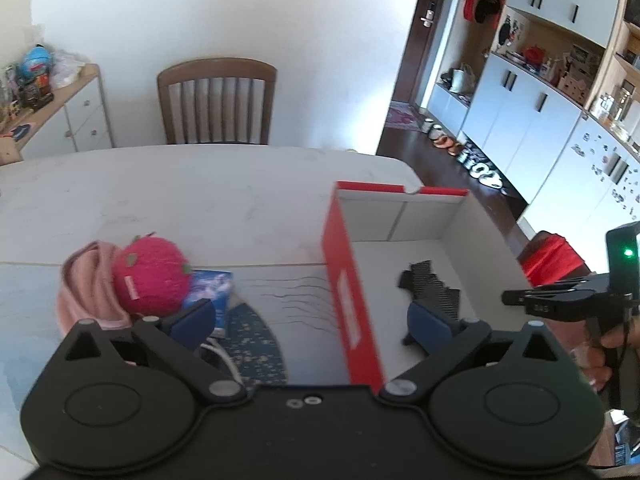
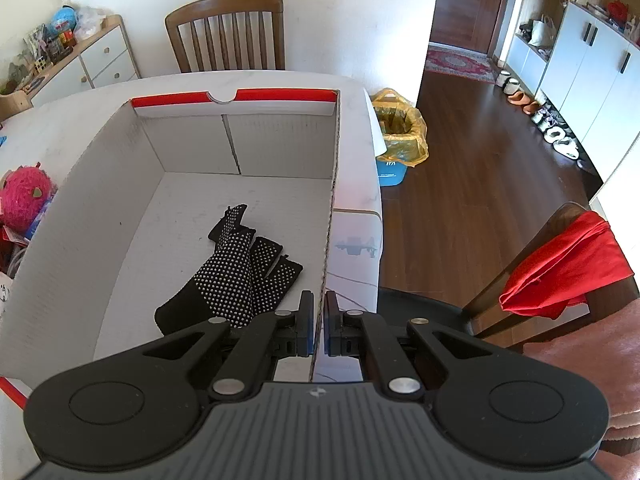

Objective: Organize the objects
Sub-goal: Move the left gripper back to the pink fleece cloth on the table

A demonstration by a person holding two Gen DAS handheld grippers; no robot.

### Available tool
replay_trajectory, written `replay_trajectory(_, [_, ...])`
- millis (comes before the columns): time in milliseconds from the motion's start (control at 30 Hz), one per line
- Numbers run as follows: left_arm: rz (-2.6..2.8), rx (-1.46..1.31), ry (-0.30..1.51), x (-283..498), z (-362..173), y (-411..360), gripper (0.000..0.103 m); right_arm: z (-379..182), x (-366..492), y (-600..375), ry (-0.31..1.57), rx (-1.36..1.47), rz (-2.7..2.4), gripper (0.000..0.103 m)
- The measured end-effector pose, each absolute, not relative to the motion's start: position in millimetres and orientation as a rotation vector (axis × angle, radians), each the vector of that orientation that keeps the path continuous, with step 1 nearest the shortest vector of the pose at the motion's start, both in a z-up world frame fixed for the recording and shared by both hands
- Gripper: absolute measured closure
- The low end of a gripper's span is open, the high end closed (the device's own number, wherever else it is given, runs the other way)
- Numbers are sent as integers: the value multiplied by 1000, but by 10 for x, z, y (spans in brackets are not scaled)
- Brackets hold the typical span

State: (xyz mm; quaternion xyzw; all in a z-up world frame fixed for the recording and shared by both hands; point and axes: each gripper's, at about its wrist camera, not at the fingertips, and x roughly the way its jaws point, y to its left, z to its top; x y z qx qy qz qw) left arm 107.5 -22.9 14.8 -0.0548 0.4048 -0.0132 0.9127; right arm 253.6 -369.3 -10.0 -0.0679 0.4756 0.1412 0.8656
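A red cardboard box point(image 1: 346, 280) with a white inside stands on the white table point(image 1: 180, 200). A black dotted glove point(image 2: 240, 276) lies on the box floor; it also shows in the left wrist view point(image 1: 430, 290). My right gripper point(image 2: 319, 322) is shut on the box's right wall point(image 2: 332, 208), one finger each side. My left gripper point(image 1: 312, 320) is open and empty, straddling the box's left wall. Left of the box lie a pink plush strawberry point(image 1: 150, 278), a pink cloth point(image 1: 86, 288), a blue packet point(image 1: 212, 288) and a dark patterned item point(image 1: 256, 344).
A wooden chair point(image 1: 218, 100) stands behind the table. A second chair with a red cloth point(image 2: 568, 268) is at the right. A bin with a yellow bag point(image 2: 400, 128) sits on the floor past the table's right edge. A sideboard point(image 1: 60, 120) is far left.
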Motion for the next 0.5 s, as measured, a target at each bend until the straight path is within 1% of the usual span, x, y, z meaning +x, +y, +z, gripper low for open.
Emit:
replay_trajectory(233, [61,-89,844,1032,15,162,1,-96,2529,-3671,995,-151,290,99])
replay_trajectory(500, [135,-41,886,1045,-266,579,1,-103,2519,-3621,1000,-163,266,99])
